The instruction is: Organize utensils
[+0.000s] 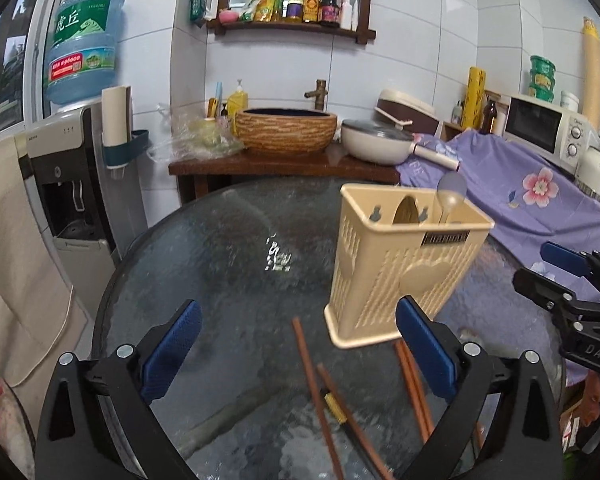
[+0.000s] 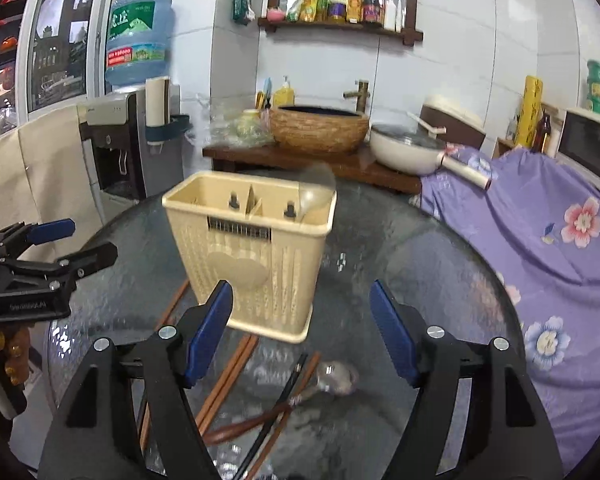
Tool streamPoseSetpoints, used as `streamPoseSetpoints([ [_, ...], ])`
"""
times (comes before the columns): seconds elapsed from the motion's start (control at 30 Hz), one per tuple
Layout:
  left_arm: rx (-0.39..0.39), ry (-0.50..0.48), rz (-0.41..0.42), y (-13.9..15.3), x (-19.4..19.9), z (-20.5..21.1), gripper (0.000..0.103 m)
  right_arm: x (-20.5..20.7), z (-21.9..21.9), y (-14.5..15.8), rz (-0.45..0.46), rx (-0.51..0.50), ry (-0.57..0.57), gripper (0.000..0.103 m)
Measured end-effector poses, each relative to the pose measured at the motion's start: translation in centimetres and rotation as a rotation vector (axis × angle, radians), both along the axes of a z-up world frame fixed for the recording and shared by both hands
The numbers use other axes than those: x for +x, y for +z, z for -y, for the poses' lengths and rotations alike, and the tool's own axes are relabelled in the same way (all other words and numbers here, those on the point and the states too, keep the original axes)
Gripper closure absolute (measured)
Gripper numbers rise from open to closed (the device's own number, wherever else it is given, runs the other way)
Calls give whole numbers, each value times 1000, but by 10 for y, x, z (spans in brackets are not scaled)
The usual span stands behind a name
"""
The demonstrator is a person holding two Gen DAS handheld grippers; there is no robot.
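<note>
Right now both grippers hang over the round glass counter [image 1: 220, 240] with nothing held — the left gripper [image 1: 298, 354] has its jaws spread wide, the right gripper [image 2: 302, 330] stands open a little narrower. A beige utensil holder [image 1: 396, 264] stands upright mid-counter with one spoon [image 1: 450, 196] already in it, while brown chopsticks [image 1: 316, 392] and a second spoon [image 2: 336, 376] lie loose just before it. Likely the step is reaching for the next piece — each jaw must drop low and close on a thin stick lying flat.

Right gripper [image 2: 302, 328] jaws apart, nothing between. Beige utensil holder [image 2: 252, 256] upright mid-tabletop [image 2: 440, 264], spoon [image 2: 314, 196] inside. Chopsticks [image 2: 224, 384] and another spoon [image 2: 334, 378] loose near front edge. Left gripper [image 2: 72, 240] at left.
</note>
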State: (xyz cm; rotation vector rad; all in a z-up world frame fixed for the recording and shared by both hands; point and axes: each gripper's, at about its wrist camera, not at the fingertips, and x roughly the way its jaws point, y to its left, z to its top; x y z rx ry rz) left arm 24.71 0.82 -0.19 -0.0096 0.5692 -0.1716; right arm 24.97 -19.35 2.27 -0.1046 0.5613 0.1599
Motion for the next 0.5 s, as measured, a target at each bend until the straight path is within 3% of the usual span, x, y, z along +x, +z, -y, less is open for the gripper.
streamPoseSetpoints([
  [0.23,-17,16,-91,-30,-4,-14,8,1,21,-41,-150,39,-71,32],
  [0.5,-3,23,-170,-54,3,-22,16,16,47,-72,-274,80,-187,32],
])
